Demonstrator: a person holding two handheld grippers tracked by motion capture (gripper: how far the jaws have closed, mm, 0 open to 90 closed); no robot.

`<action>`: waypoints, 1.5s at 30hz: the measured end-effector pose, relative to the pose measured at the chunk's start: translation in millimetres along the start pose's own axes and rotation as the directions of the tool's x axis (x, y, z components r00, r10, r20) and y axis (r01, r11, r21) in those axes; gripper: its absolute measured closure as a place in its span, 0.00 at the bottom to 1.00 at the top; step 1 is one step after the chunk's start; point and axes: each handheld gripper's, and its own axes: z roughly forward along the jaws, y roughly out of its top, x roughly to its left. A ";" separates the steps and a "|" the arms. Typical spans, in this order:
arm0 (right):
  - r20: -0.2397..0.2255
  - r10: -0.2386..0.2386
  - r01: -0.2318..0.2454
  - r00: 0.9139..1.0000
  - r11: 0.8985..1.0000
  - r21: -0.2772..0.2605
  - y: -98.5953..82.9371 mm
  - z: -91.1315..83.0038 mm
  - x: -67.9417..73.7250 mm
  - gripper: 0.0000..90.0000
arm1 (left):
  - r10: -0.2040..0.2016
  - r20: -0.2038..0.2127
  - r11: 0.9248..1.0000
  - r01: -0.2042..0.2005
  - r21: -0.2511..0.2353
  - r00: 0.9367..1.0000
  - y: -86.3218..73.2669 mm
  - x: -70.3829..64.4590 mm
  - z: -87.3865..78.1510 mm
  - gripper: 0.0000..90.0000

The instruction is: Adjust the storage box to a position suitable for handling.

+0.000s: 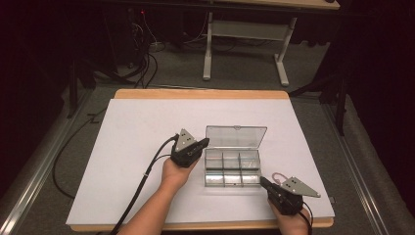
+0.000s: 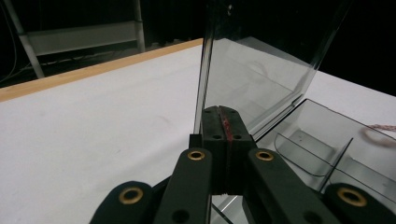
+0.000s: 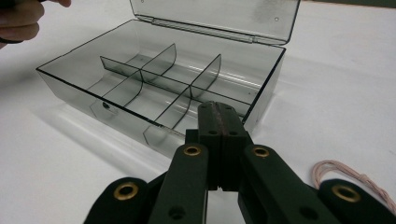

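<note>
Clear plastic organizer box [image 1: 232,167] sits on the white-covered worktop [image 1: 132,132], right of centre and toward the near edge. Lid [image 1: 236,136] open, standing up along the far side on its hinge. Inside: 6 compartments, 2 rows of 3, dividers curved; all look bare in the right claw view.

Left claw [image 1: 204,143] at the box's left far corner, just beside the lid's left edge; jaws pressed together, nothing between them. In the left claw view the closed tips [image 2: 219,112] sit right at the lid's [image 2: 261,70] edge; touching or not, cannot tell.

Right claw [image 1: 263,181] near the box's right near corner, close to the worktop's near edge. Jaws fully closed, holding nothing; its own view shows the tips [image 3: 218,109] just short of the box [image 3: 154,88] wall.

Thin pinkish looped cord [image 1: 280,176] lies on the worktop just right of the box's near right corner, beside the right claw [image 3: 355,175].
</note>
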 end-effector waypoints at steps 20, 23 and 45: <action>0.003 -0.005 0.005 1.000 1.000 -0.001 -0.4 0.4 0.9 1.00 | 0.034 -0.008 0.999 -0.034 0.019 0.999 -16.2 -5.2 -32.8 1.00; 0.003 -0.004 0.004 1.000 1.000 -0.001 -0.4 0.4 1.0 1.00 | 0.021 -0.013 0.999 -0.021 0.024 1.000 -23.4 -2.5 -44.0 1.00; 0.009 -0.012 0.012 1.000 0.999 -0.040 3.9 -7.9 2.4 1.00 | 0.048 -0.082 0.994 -0.039 0.101 0.996 -59.9 26.2 -116.5 0.82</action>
